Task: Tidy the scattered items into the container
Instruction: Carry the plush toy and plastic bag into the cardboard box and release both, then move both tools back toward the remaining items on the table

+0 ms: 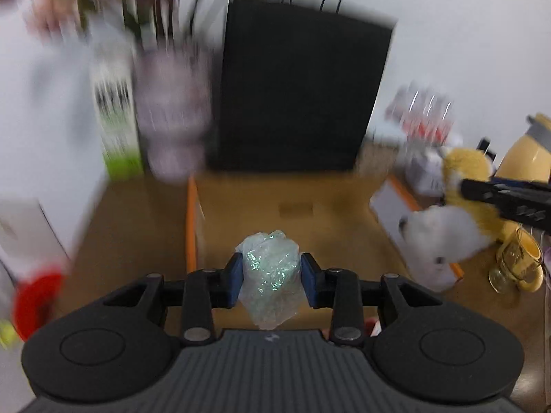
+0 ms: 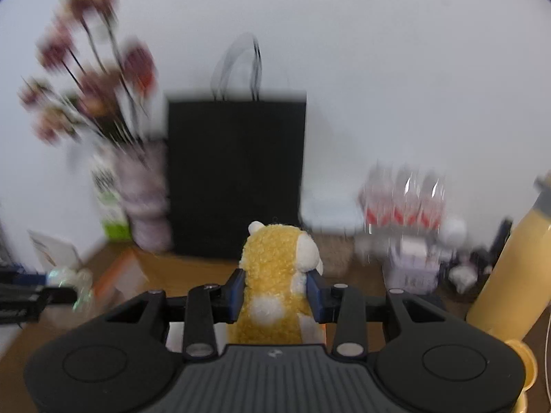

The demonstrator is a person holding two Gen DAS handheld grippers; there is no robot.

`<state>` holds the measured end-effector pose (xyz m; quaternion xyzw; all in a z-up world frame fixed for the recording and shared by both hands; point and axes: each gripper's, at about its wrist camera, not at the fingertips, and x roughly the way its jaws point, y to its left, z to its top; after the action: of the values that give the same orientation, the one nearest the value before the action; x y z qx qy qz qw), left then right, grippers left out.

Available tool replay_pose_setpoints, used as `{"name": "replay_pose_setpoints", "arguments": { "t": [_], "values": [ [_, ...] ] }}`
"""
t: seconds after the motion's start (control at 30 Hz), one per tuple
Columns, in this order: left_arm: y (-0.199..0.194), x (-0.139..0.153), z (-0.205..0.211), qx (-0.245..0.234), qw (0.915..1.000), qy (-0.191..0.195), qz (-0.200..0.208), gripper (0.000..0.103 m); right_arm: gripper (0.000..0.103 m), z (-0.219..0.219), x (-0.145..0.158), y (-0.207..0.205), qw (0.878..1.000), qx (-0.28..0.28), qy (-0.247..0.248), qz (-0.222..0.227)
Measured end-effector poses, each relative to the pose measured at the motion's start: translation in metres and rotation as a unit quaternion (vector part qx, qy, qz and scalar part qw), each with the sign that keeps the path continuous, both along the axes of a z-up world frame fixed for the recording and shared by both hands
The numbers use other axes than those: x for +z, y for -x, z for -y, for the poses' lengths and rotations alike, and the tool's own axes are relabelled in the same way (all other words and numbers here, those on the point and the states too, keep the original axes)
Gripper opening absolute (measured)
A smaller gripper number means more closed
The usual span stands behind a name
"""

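The blue fingers (image 1: 237, 277) of the left gripper (image 1: 272, 275) are clenched on a crumpled iridescent plastic wrapper (image 1: 270, 275), held above the near edge of an open cardboard box (image 1: 296, 203). The right gripper (image 2: 275, 292) grasps a yellow-and-white plush toy (image 2: 275, 275) between its pads; in the left wrist view the toy hangs over the box's right side. Both items are lifted off the wooden table (image 1: 137, 213) but neither has been released. What shows of the box's inside looks bare, so the tidying seems at an early stage. A glass mug (image 1: 516, 261) at the far right may remain to be collected. A black paper bag (image 2: 237, 179) stands just behind the box.
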<state>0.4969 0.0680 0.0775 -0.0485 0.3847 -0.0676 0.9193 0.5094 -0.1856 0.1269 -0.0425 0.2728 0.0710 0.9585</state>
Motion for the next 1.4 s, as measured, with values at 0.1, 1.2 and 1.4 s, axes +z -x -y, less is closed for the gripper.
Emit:
{"name": "replay_pose_setpoints", "arguments": {
  "t": [0.1, 1.2, 1.4],
  "values": [
    [-0.021, -0.033, -0.004, 0.015, 0.9989, -0.024, -0.038, 0.036, 0.036, -0.011, -0.045, -0.044, 0.997, -0.010, 0.012, -0.075],
    [0.083, 0.093, 0.003, 0.083, 0.9943, -0.053, 0.041, 0.084, 0.086, -0.021, 0.049, 0.050, 0.994, 0.060, 0.046, -0.076],
    [0.136, 0.100, 0.010, 0.079, 0.9933, -0.056, 0.063, 0.088, 0.086, -0.002, 0.057, 0.089, 0.994, 0.068, -0.013, -0.082]
  ]
}}
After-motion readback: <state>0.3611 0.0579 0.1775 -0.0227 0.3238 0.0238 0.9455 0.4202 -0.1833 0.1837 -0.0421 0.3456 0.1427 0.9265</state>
